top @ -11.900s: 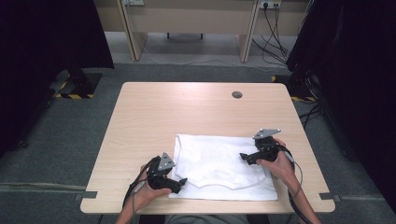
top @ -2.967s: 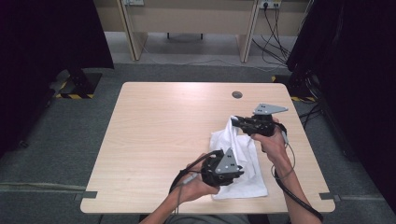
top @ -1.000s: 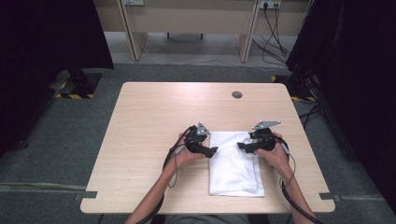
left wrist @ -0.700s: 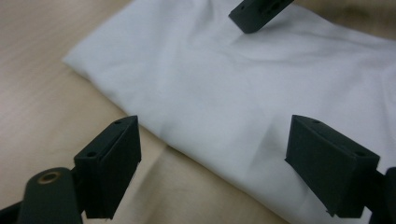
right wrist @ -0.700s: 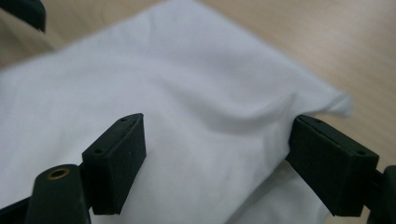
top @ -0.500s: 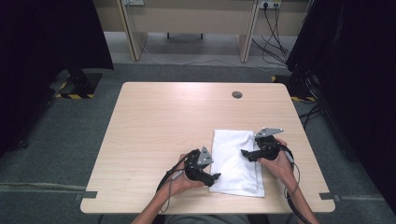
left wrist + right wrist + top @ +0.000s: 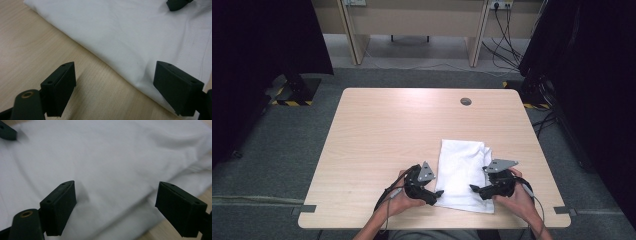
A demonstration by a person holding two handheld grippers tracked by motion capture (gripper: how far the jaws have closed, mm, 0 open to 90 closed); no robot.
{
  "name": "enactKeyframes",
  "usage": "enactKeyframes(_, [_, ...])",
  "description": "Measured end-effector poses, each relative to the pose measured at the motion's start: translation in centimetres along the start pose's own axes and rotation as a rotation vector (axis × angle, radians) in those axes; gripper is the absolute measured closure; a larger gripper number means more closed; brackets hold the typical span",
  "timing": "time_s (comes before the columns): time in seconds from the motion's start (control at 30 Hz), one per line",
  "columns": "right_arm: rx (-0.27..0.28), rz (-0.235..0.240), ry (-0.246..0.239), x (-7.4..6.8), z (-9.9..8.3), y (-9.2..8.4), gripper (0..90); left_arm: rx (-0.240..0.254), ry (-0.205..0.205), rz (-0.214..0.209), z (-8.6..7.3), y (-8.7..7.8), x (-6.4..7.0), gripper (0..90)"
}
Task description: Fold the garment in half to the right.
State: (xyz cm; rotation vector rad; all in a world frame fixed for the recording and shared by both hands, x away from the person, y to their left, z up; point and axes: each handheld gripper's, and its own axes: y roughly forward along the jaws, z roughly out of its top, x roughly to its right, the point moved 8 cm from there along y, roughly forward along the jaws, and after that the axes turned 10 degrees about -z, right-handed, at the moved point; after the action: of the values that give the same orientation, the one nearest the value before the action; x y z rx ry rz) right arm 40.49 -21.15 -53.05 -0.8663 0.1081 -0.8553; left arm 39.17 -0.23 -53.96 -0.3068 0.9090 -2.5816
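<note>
A white cloth lies folded into a narrow rectangle on the near right part of the wooden table. My left gripper is open at the cloth's near left corner. In the left gripper view the cloth's folded edge runs between the spread jaws of the left gripper, and the pads do not press on it. My right gripper is open over the cloth's near right part and its jaws have just been opening. The cloth lies under the right gripper, unpinched. The two grippers' tips point at each other.
A round cable hole sits near the table's far edge. The table's front edge is just behind both hands. Bare wood lies left of the cloth. Dark curtains flank the table.
Both hands have come back from the cloth's far end to its near end, one along each side. The cloth has stayed folded and flat.
</note>
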Motion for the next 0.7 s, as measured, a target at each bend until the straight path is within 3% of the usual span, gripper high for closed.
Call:
enactKeyframes(0.03, [-0.019, -0.029, -0.023, 0.3, -0.3, -0.2, 16.0, 0.001, -0.001, 0.003, 0.0, 0.0, 0.0, 17.1])
enactKeyframes(0.1, [0.004, -0.029, -0.013, 0.2, -0.4, -0.9, 16.1, 0.002, -0.002, 0.003, 0.0, 0.0, 0.1, 17.1])
enactKeyframes(0.2, [0.075, 0.058, 0.015, -1.1, 0.0, -1.9, 16.3, 0.001, -0.012, 0.003, -0.1, -0.1, 0.1, 16.8])
enactKeyframes(0.23, [0.070, 0.086, -0.002, -1.7, -0.3, -1.9, 16.0, 0.001, -0.017, 0.003, -0.2, -0.1, 0.1, 16.8])
enactKeyframes(0.3, [0.025, 0.079, -0.050, -2.5, -1.5, -1.5, 15.2, -0.001, -0.019, -0.006, -0.3, -0.3, 0.1, 17.0])
enactKeyframes(0.33, [0.025, 0.079, -0.050, -2.5, -1.5, -1.5, 15.2, -0.001, -0.019, -0.006, -0.3, -0.3, 0.1, 17.1])
enactKeyframes(0.37, [0.040, 0.096, -0.005, -2.4, -2.0, -1.6, 15.2, -0.001, -0.031, -0.012, -0.5, -0.4, 0.1, 17.1])
enactKeyframes(0.4, [0.041, 0.084, 0.004, -2.2, -2.3, -1.8, 15.0, -0.002, -0.034, -0.015, -0.6, -0.6, 0.0, 17.2])
enactKeyframes(0.53, [0.019, 0.016, -0.062, -1.8, -2.8, -3.0, 15.0, -0.001, -0.024, -0.010, -0.7, -0.8, -0.1, 17.2])
enactKeyframes(0.6, [0.047, 0.008, -0.047, -1.9, -2.1, -3.3, 15.0, -0.001, -0.024, -0.010, -0.7, -0.8, -0.1, 17.2])
enactKeyframes(0.7, [0.047, 0.008, -0.047, -1.9, -2.1, -3.3, 14.7, -0.001, -0.019, -0.013, -0.8, -0.9, 0.0, 16.9])
